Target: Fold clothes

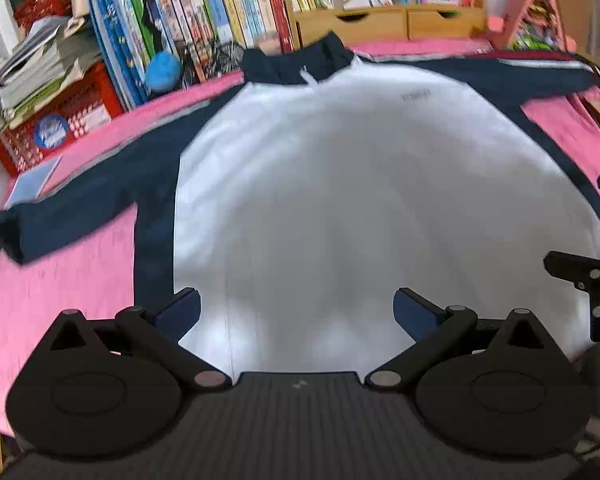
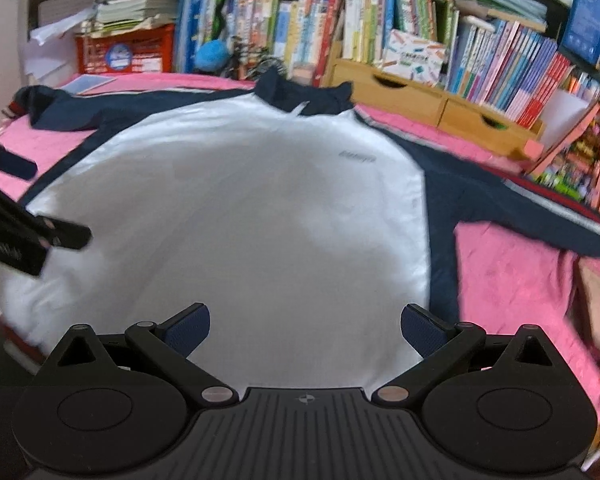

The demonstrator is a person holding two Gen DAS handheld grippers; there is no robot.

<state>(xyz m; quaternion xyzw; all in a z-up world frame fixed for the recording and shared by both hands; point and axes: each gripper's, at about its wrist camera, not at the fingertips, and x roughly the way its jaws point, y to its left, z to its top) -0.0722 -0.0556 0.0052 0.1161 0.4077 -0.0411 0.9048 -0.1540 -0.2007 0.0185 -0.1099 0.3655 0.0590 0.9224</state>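
While the jacket (image 1: 340,200) lies flat (sleeves spread), left claw (image 1: 296,308) and right claw (image 2: 305,324) gape wide — gripping nothing.

My left gripper (image 1: 296,308) held low and level, jaws spread wide, nothing between them, my right gripper (image 2: 305,326) just beside it, likewise spread wide and empty, both pointing forward, side by side

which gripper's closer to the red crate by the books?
Left. The left gripper hovers at the jacket's hem on the crate's side; the right gripper sits at the hem's other end, farther from the crate. Both are open.
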